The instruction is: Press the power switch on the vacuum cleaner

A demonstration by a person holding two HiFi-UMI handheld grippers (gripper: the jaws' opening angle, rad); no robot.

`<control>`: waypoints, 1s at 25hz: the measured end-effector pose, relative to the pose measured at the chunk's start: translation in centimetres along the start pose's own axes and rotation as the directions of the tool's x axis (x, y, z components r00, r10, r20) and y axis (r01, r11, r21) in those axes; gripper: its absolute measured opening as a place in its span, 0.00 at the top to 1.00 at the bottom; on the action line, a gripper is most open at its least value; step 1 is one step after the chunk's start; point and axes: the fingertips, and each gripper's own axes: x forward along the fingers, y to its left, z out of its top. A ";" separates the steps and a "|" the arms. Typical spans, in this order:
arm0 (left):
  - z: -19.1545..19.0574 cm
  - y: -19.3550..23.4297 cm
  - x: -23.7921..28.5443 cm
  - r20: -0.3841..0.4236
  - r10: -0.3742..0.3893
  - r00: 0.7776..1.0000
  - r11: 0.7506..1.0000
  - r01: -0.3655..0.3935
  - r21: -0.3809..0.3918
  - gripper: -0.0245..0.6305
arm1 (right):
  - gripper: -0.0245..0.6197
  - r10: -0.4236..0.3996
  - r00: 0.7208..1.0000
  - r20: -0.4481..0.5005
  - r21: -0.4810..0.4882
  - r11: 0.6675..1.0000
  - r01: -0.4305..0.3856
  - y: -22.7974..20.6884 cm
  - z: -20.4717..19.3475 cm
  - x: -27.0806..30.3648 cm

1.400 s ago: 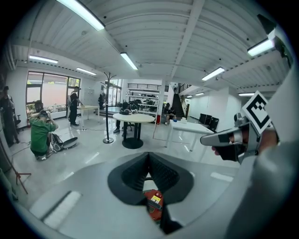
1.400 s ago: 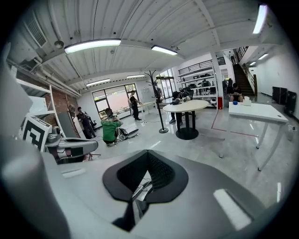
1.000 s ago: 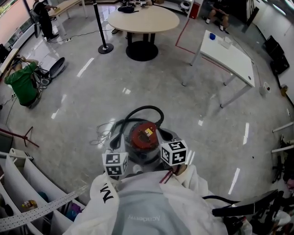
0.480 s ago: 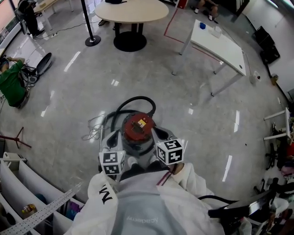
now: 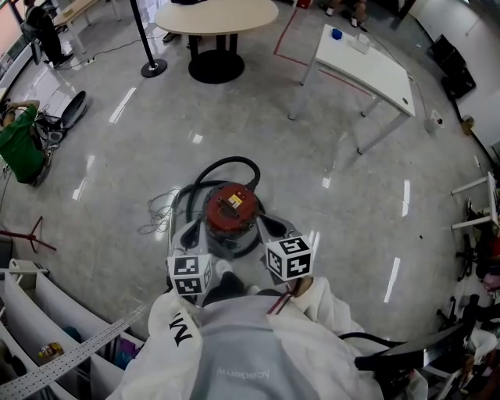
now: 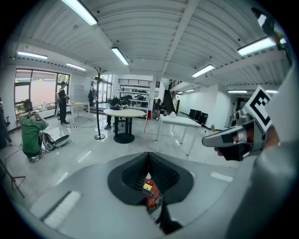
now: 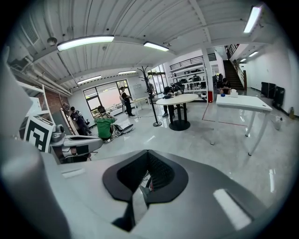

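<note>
The vacuum cleaner (image 5: 230, 212) stands on the floor just in front of me: a steel drum with a red top, and a black hose (image 5: 225, 166) looping behind it. Both grippers hang close to my body, above its near side. The left marker cube (image 5: 190, 275) and the right marker cube (image 5: 290, 258) flank the drum's near edge. The left gripper (image 6: 149, 156) is shut with nothing held, and the red top (image 6: 151, 198) shows through the gap behind its tips. The right gripper (image 7: 147, 153) is shut and empty too. The power switch cannot be made out.
A loose white cable (image 5: 158, 216) lies left of the vacuum. A round table (image 5: 216, 16), a stanchion (image 5: 151, 66) and a white desk (image 5: 363, 66) stand farther off. A person in green (image 5: 19, 148) crouches at the left. Shelving (image 5: 47, 332) is near my left side.
The vacuum now sits a little farther beyond the two cubes, so its red top shows fully. Both grippers stay close to my body and stay shut.
</note>
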 end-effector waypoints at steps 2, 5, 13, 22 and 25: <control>-0.2 -0.8 -0.6 0.001 0.006 1.000 1.000 -0.006 0.004 0.96 | 0.96 0.009 1.000 0.003 0.006 1.000 -0.009 -0.1 -0.7 -1.0; -0.7 -2.3 -1.4 -0.006 0.011 1.000 1.000 -0.011 0.012 0.96 | 0.96 0.018 1.000 0.009 0.018 1.000 -0.018 -0.4 -1.7 -2.4; -1.6 -6.6 -3.7 -0.005 -0.002 1.000 0.998 0.003 0.059 0.96 | 0.96 0.039 0.998 0.040 0.053 0.998 -0.041 -0.7 -4.3 -6.0; -3.0 -10.7 -6.3 0.009 -0.010 1.000 0.996 0.009 0.087 0.96 | 0.96 0.042 0.998 0.051 0.068 0.997 -0.045 -1.0 -7.5 -10.0; -3.5 -11.5 -7.4 0.008 -0.007 1.000 0.996 0.006 0.084 0.96 | 0.96 0.053 0.997 0.050 0.068 0.996 -0.056 -0.5 -8.2 -10.8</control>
